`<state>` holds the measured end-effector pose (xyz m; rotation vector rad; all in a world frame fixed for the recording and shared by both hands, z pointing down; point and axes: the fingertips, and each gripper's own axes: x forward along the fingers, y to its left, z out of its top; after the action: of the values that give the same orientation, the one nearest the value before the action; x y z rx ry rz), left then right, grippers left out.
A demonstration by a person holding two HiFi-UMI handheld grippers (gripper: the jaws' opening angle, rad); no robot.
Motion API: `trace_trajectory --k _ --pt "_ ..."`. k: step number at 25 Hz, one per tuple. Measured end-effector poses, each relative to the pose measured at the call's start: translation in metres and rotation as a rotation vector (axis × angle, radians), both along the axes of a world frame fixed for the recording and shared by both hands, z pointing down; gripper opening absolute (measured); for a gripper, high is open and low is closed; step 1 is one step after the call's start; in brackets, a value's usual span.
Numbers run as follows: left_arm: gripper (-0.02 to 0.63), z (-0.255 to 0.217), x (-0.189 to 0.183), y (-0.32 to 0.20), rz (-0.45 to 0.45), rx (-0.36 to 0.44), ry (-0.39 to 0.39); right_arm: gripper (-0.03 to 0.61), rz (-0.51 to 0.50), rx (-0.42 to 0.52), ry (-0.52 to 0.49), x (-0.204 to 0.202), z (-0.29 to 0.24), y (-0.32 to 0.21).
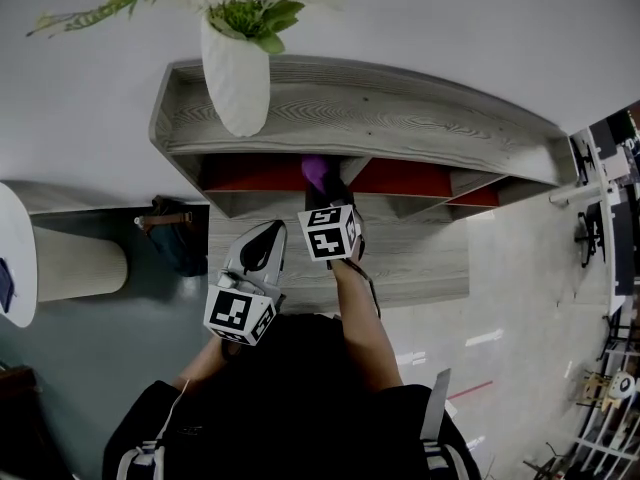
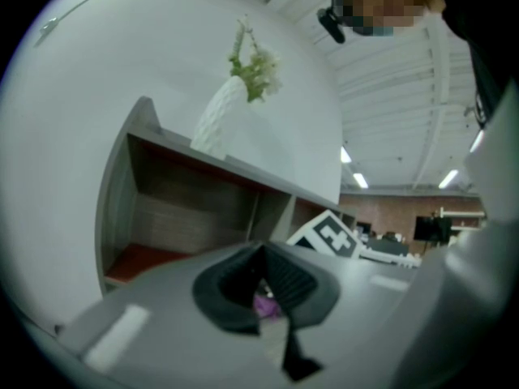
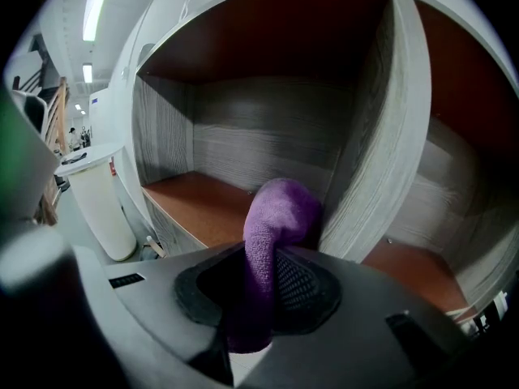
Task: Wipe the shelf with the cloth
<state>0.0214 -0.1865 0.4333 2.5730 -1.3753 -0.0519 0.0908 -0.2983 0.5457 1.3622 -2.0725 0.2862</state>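
Right gripper is clenched on the cloth mid-frame, left gripper pinched shut, empty. Wipe looks about to start, so next press the cloth onto the shelf.

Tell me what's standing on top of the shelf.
A white vase with flowers stands on the shelf, toward its left end in the head view. The board right behind the vase is hidden.

Left gripper at lower centre, jaws together, purple cloth peeking through; shelf mid-left, white vase on top.
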Motion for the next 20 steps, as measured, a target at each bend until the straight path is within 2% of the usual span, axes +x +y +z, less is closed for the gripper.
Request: trace_trajectory --k 9,20 --pt "0.005 -0.001 0.006 0.000 0.016 0.003 -0.008 0.074 0.028 0.020 -0.002 0.011 0.000 0.009" --pt "0.005 -0.002 0.002 0.007 0.014 0.005 -0.009 0.074 0.045 0.037 0.045 0.016 0.005 0.021"
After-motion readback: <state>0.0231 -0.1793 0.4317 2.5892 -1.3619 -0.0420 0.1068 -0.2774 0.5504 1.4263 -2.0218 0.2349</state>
